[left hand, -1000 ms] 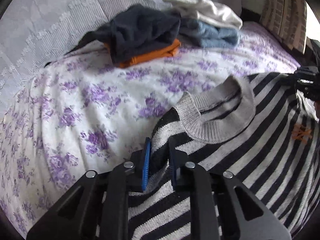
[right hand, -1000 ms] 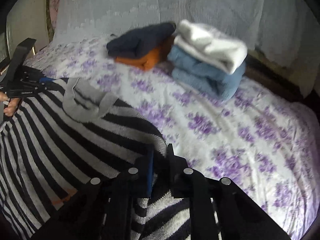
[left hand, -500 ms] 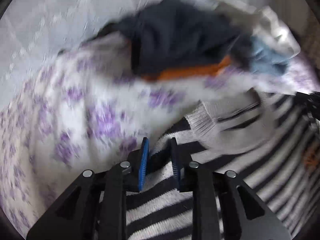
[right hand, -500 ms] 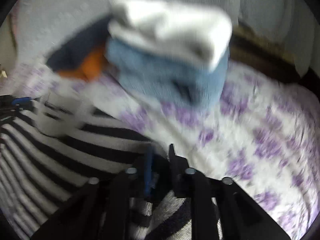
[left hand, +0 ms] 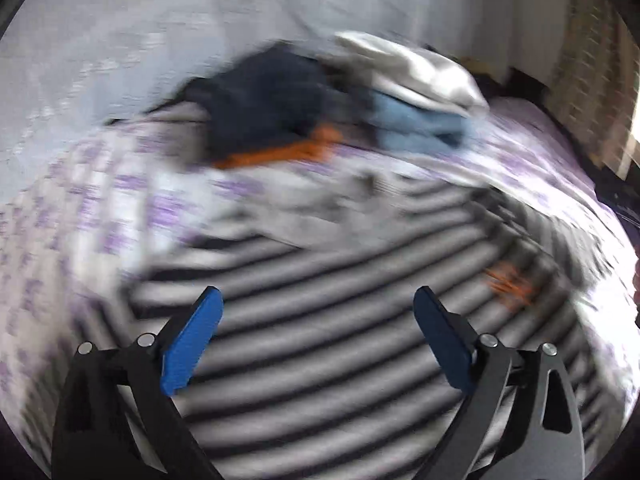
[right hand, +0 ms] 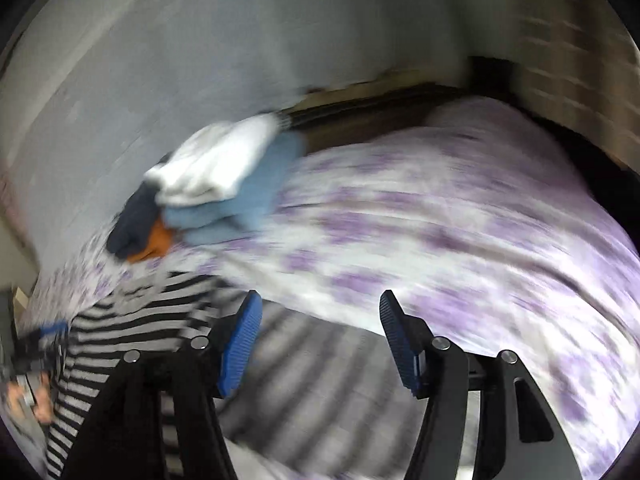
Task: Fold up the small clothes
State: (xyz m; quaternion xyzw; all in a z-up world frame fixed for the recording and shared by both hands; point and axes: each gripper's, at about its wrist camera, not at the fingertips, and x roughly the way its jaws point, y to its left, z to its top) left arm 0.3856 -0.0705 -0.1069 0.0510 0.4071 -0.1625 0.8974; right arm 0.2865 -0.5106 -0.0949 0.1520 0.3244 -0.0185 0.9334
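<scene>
Striped sweater [left hand: 340,340]; hand [right hand: 28,400] right-view only

Motion blur smeared the striped sweater [left hand: 340,320] and the folded pile [left hand: 320,112] (far bed edge); its collar was unreadable.

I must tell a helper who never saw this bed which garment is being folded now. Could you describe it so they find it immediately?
Start from the bed with the purple-flowered sheet. Folded clothes are stacked at its far side; nearer, spread flat under both open grippers, lies the striped sweater. It alone has black and grey-white stripes, with a small orange mark on it.
</scene>
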